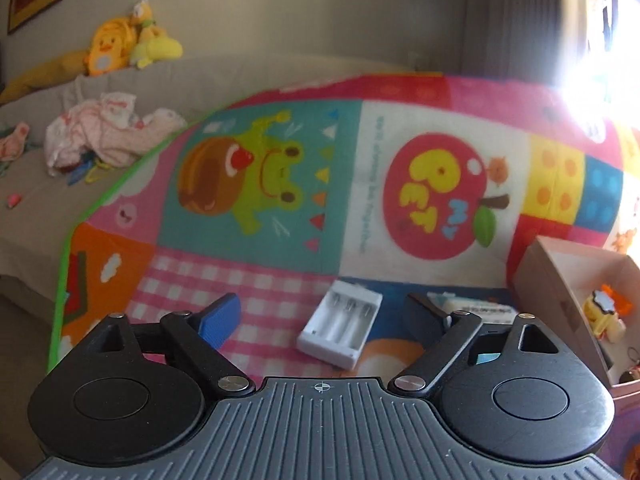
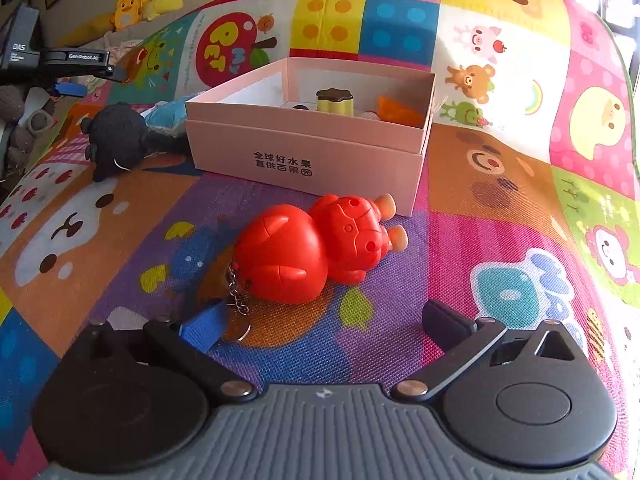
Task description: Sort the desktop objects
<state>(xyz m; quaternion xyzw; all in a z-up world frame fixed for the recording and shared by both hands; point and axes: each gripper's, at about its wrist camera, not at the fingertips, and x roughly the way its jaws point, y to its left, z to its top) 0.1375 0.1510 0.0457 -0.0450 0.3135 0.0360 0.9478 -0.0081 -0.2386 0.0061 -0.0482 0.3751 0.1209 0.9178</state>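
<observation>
A white battery charger (image 1: 340, 328) with empty slots lies on the colourful play mat (image 1: 280, 184). It sits between and just ahead of the fingers of my left gripper (image 1: 322, 306), which is open, its pads clear of the charger. In the right wrist view a red bear-shaped keychain toy (image 2: 312, 248) lies on its back on the mat, its chain and ring by the blue pad. My right gripper (image 2: 324, 314) stands wide open just short of it, touching nothing. The pink cardboard box (image 2: 312, 132) behind the toy holds several small items.
The pink box (image 1: 560, 280) is at the right edge of the left wrist view, and a small white packet (image 1: 468, 306) lies behind the right finger. A black plush (image 2: 116, 136) and a blue soft item (image 2: 168, 114) lie left of the box. Clothes (image 1: 104, 132) lie beyond the mat.
</observation>
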